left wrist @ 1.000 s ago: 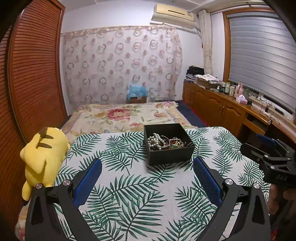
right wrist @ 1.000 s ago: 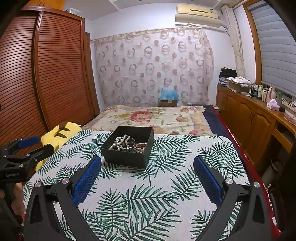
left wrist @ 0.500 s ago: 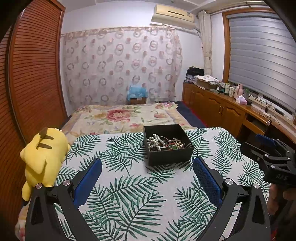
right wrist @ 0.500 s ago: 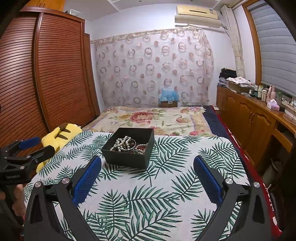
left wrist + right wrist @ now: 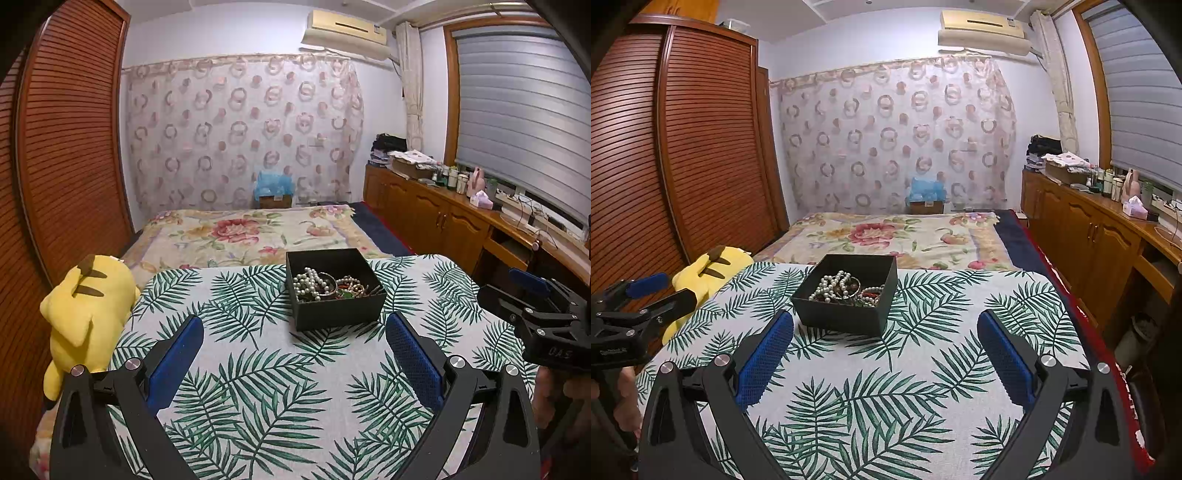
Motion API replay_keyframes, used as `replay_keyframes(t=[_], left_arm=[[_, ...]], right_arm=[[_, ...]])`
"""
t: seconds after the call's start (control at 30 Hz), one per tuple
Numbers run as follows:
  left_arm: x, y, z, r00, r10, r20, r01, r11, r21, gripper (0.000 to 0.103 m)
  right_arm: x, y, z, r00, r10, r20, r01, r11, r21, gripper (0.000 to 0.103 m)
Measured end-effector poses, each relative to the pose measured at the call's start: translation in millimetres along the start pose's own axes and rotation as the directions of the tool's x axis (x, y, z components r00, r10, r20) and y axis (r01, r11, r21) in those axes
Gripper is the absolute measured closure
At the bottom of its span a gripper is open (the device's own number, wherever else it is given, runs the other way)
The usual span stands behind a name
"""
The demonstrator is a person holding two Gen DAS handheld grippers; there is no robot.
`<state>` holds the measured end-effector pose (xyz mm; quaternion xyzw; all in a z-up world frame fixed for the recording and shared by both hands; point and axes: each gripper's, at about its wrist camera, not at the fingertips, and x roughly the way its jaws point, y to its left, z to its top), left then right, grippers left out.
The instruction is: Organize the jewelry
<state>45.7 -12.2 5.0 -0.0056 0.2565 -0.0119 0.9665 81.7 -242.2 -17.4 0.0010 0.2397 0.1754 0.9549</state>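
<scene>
Little has changed over the last second: the jewelry (image 5: 328, 284) stays heaped in the black box (image 5: 338, 314), both grippers' jaws wide open, empty.

The left gripper (image 5: 293, 363) and right gripper (image 5: 884, 363) hang back, so the scene fits either sorting still ahead or jewelry already gathered in.

Bedroom, dim and bluish. Louvred wooden wardrobe (image 5: 683, 147) at left; circle-patterned curtain (image 5: 897, 136) across far wall, air conditioner (image 5: 984, 31) above. Floral bed (image 5: 894, 236) below. Cluttered wooden cabinets (image 5: 1089, 229) at right under closed blinds (image 5: 524, 122).
</scene>
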Motion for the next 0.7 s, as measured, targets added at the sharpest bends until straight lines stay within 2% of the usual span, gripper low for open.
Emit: replay_keyframes(t=[0.7], left_arm=[[-0.1,-1.6,-0.8,1.000,-0.003,0.001,0.003,1.000,0.001,0.008]], right_arm=[[-0.6,-0.3,-0.6,1.000,0.001,0.002,-0.001,1.000,0.003,0.003]])
